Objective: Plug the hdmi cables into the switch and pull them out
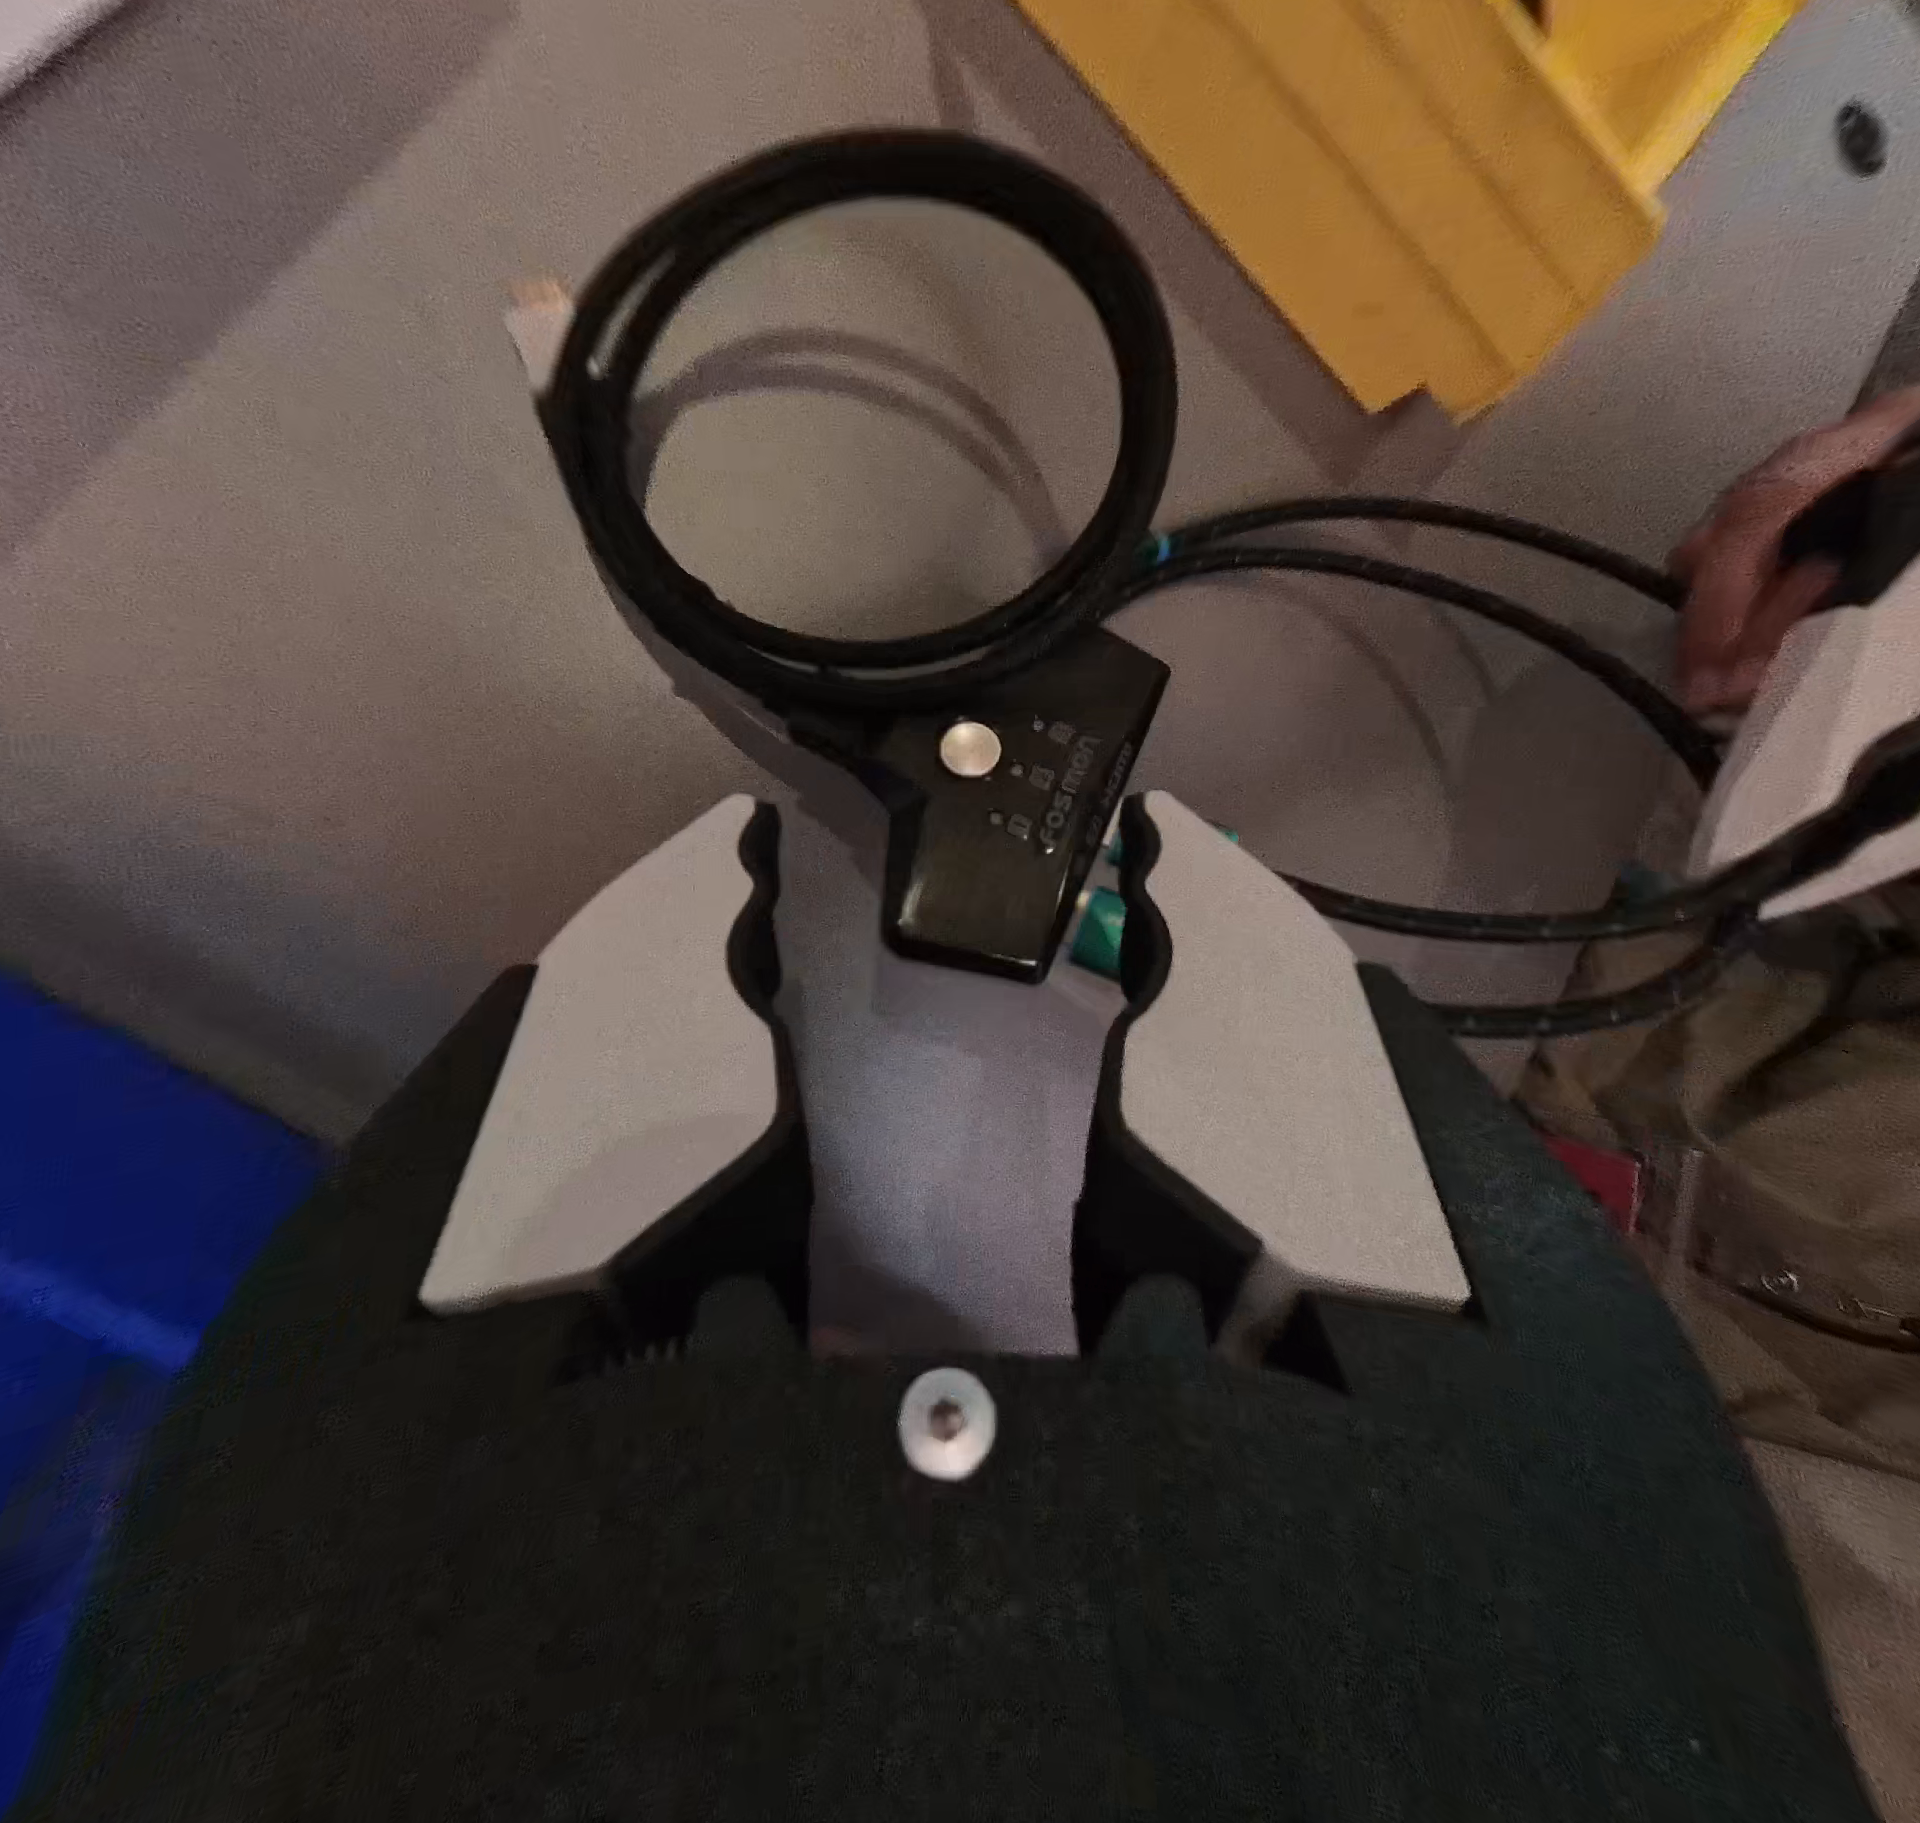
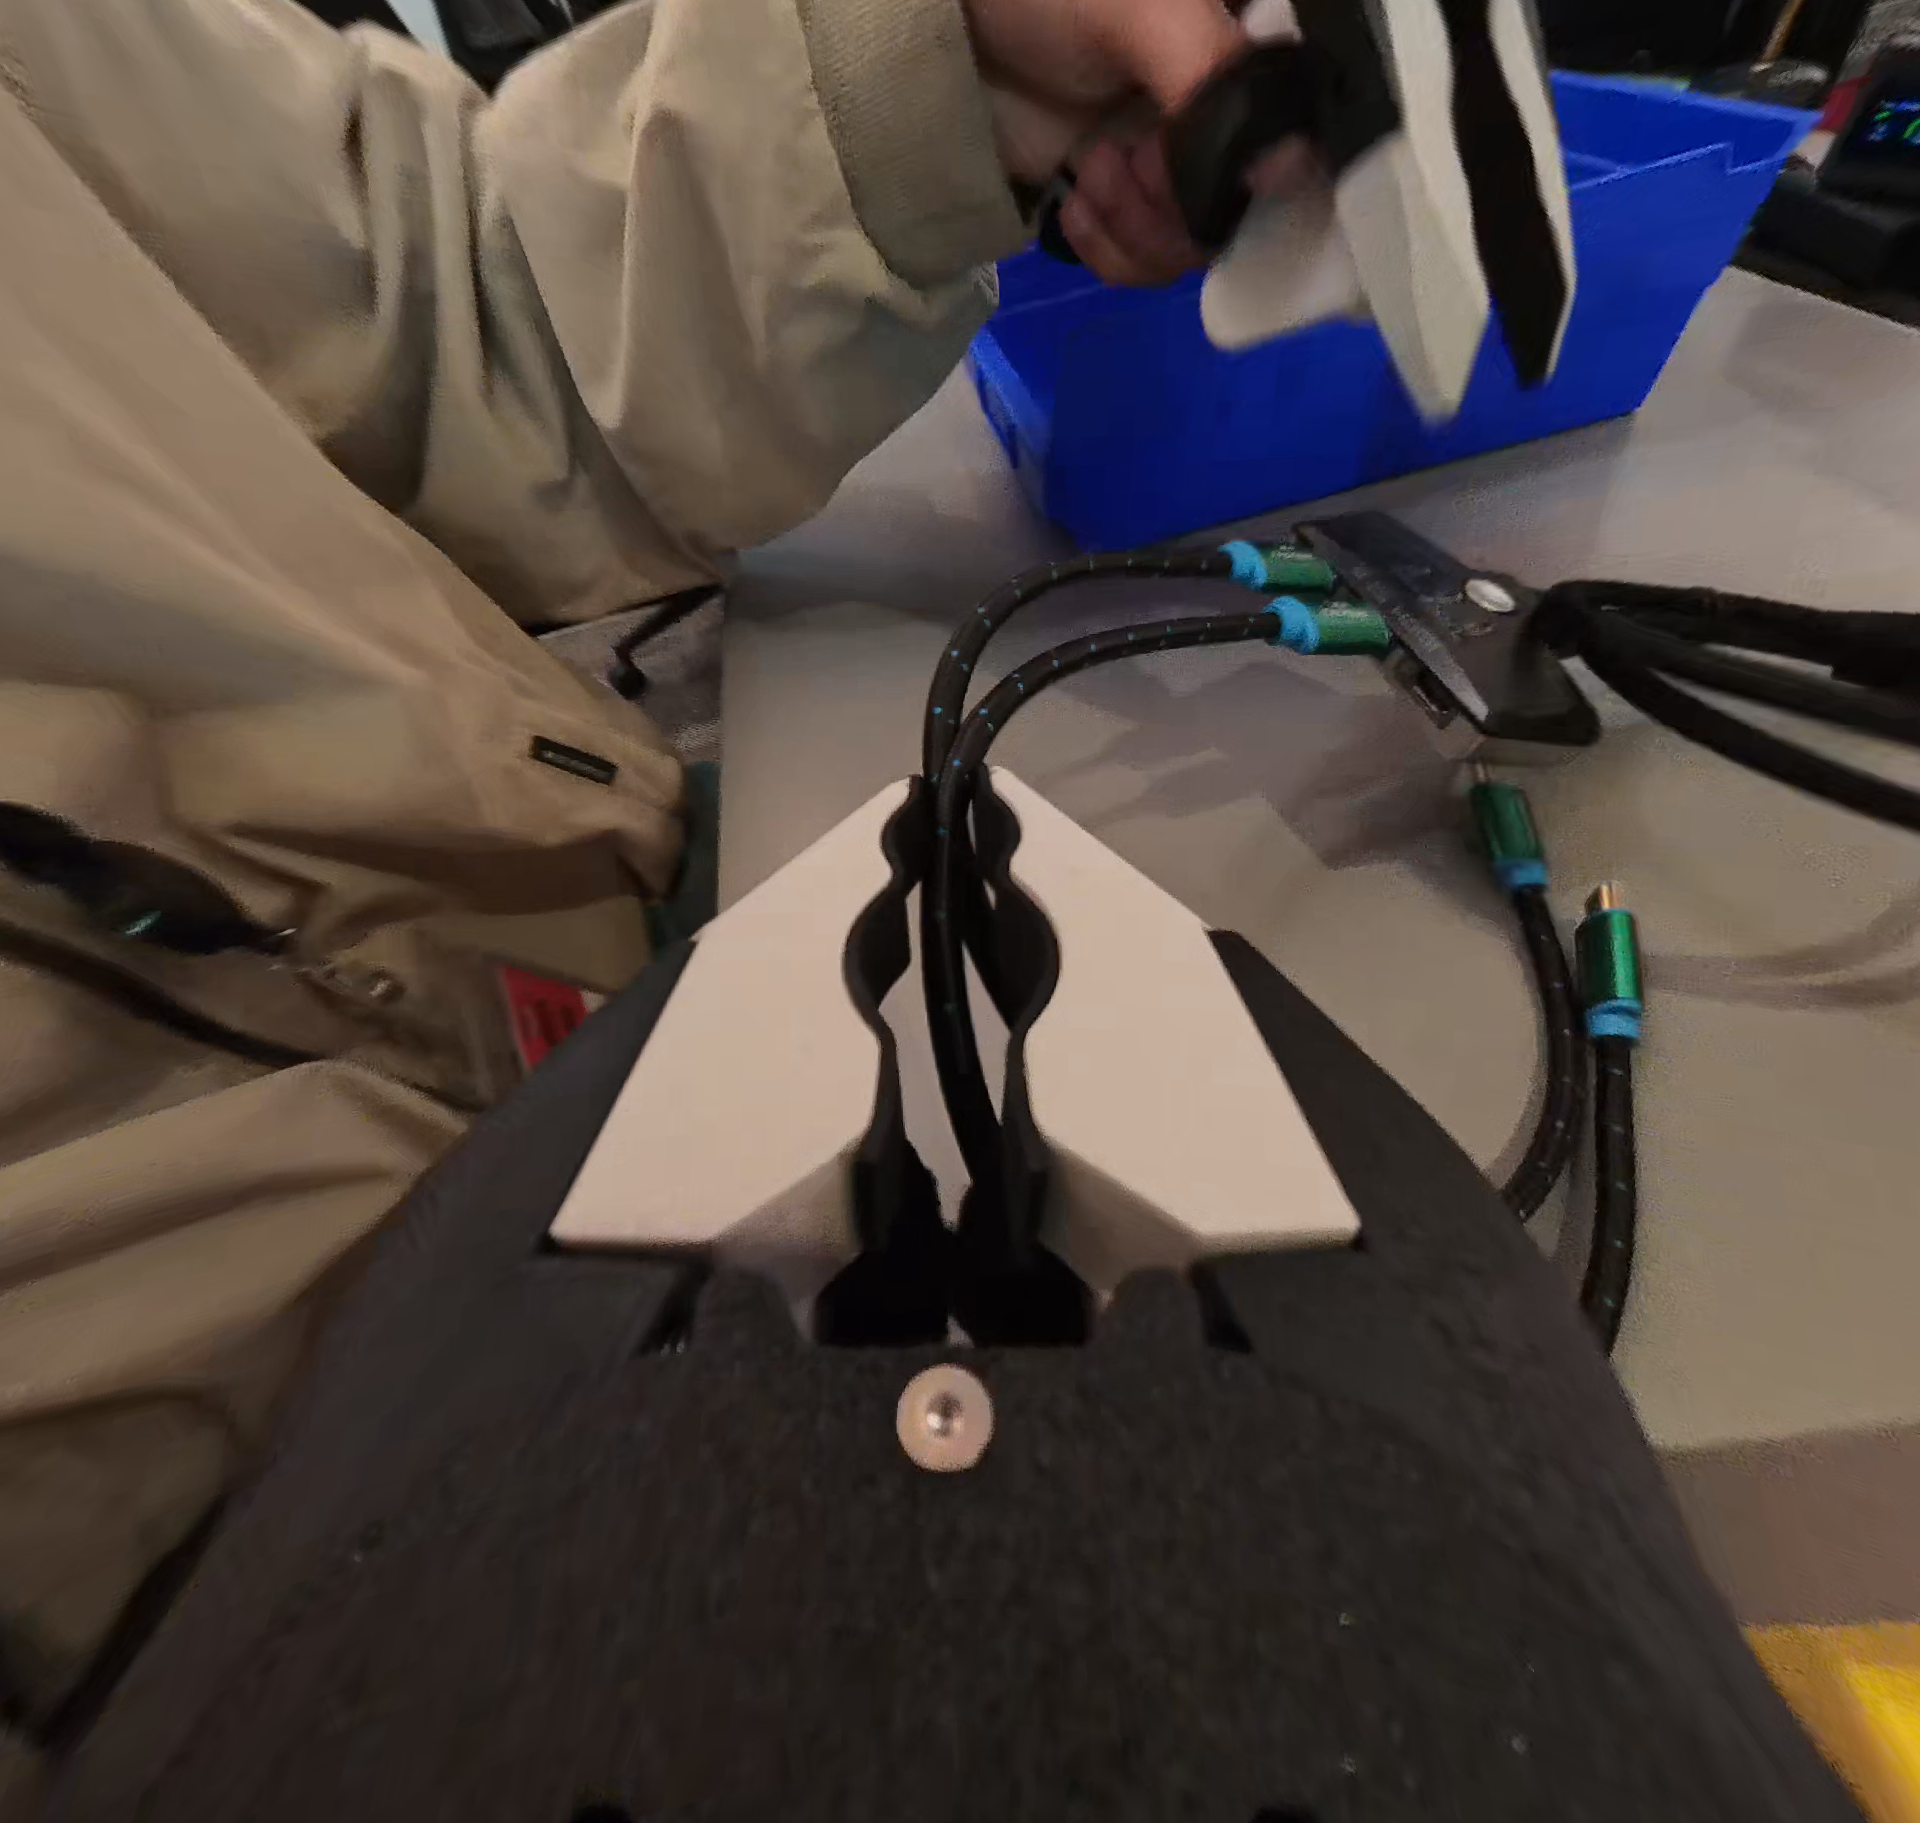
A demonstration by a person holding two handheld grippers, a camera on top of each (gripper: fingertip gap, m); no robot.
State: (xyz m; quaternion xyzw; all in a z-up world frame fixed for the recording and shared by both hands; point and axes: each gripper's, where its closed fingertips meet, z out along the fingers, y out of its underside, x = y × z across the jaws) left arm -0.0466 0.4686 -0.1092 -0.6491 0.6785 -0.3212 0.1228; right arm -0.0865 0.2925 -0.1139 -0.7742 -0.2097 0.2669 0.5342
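Hovering above the black HDMI switch [image 1: 1013, 817] on the grey table [image 1: 312, 630], left gripper [image 1: 945, 838], jaws spread, empty; right gripper [image 2: 951, 817] clamped on two braided HDMI cables [image 2: 1039, 630], plugged into switch; cable tails hidden between fingers

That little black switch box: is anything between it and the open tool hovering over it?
Nothing visible. In the left wrist view the open left tool has the switch box just past its tips, with only bare table showing in the gap. The coiled black cable lies on the far side, not in the way.
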